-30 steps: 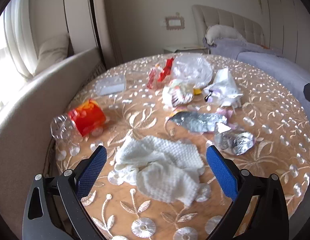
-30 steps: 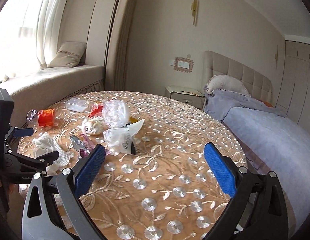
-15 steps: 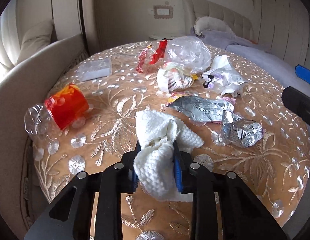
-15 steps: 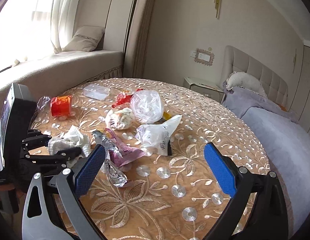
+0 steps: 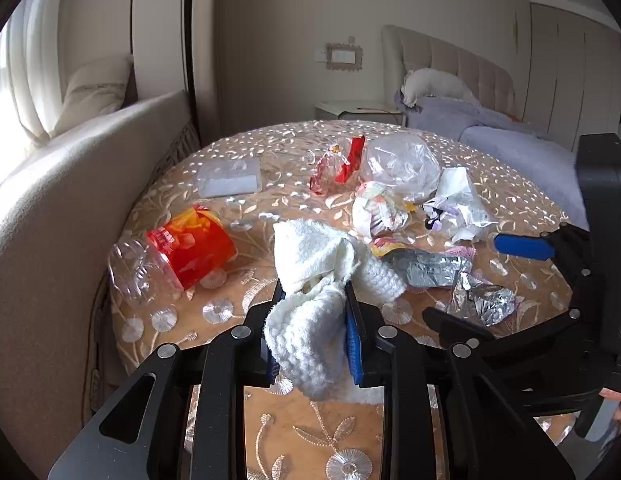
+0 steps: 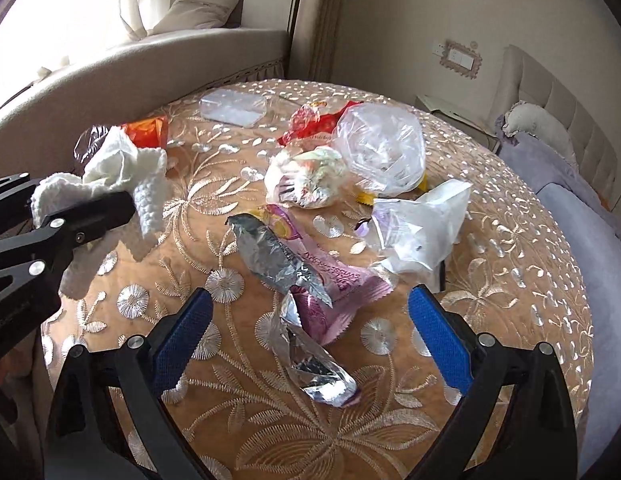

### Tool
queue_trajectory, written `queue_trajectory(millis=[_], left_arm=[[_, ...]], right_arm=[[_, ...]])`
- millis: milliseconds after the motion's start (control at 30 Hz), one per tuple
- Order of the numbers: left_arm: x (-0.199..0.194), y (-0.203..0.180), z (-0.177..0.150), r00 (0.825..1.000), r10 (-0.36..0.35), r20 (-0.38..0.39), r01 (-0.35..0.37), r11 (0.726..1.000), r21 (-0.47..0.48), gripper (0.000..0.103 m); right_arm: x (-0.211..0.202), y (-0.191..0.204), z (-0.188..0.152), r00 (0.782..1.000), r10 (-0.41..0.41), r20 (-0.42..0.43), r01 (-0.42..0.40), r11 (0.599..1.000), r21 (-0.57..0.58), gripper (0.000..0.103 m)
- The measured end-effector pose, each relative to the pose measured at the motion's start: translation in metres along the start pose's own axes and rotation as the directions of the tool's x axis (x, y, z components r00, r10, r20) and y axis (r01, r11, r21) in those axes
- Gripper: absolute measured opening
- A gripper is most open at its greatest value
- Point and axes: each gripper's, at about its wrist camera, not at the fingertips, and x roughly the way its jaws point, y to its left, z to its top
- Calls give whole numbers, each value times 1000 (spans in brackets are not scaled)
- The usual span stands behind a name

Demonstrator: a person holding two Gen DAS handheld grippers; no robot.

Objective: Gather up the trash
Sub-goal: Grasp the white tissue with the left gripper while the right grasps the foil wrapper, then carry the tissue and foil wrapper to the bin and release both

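The left gripper (image 5: 314, 332) was clamped on the white knitted cloth (image 5: 310, 280), lifted just off the table (image 6: 510, 220). The right gripper (image 6: 306, 332), jaws closing but empty, straddled the crumpled foil wrapper (image 6: 310, 360); it wanted to sink lower and centre before pinching.

the left gripper (image 5: 314, 328) and the right gripper (image 6: 306, 336) share one build: matte black plastic linkage arms, round silver screws at the pivots, ribbed blue finger pads (image 6: 440, 338).
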Motion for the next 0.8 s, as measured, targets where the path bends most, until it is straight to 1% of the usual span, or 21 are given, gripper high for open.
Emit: queue_trajectory(millis=[33, 67, 100, 133, 167, 200, 233, 333, 467, 533, 633, 800], left_arm=[[-1, 0, -1, 1000, 1, 1, -1, 1000, -1, 25], [-2, 1, -2, 1000, 2, 1, -2, 1000, -2, 25], [-1, 1, -2, 1000, 4, 1, -4, 1000, -3, 25], [-1, 1, -2, 1000, 5, 2, -5, 1000, -4, 25], [-2, 1, -2, 1000, 6, 2, -6, 1000, -4, 25], [-2, 1, -2, 1000, 7, 3, -7, 1000, -5, 25], [-3, 1, -2, 1000, 8, 3, -8, 1000, -5, 25], [-6, -2, -1, 1000, 1, 9, -1, 1000, -6, 25], [-13, -12, 3, 999, -29, 30, 28, 1000, 7, 25], [-16, -20, 5, 998, -40, 38, 39, 999, 23, 25], [-19, -37, 11, 996, -76, 49, 74, 996, 49, 25], [-28, -82, 21, 983, -169, 74, 160, 980, 118, 25]], right_arm=[[3, 0, 1, 999, 43, -13, -43, 999, 12, 74], [4, -1, 1, 997, 77, -17, -77, 997, 24, 49], [8, -2, 1, 995, 91, -36, -90, 996, 26, 21], [11, -3, 1, 994, 100, -53, -98, 995, 29, 21], [9, -4, 0, 993, 104, -50, -103, 994, 35, 18], [6, -6, 0, 993, 109, -42, -108, 994, 36, 12], [2, -8, -1, 994, 110, -28, -109, 993, 37, 11], [-20, -15, -4, 993, 113, 45, -115, 992, 43, 11], [-57, -33, -7, 986, 84, 145, -97, 992, 80, 11], [-75, -48, -10, 981, 56, 187, -79, 990, 113, 11], [-103, -70, -19, 972, -20, 233, -16, 988, 152, 11], [-135, -103, -40, 956, -135, 260, 80, 974, 213, 11]])
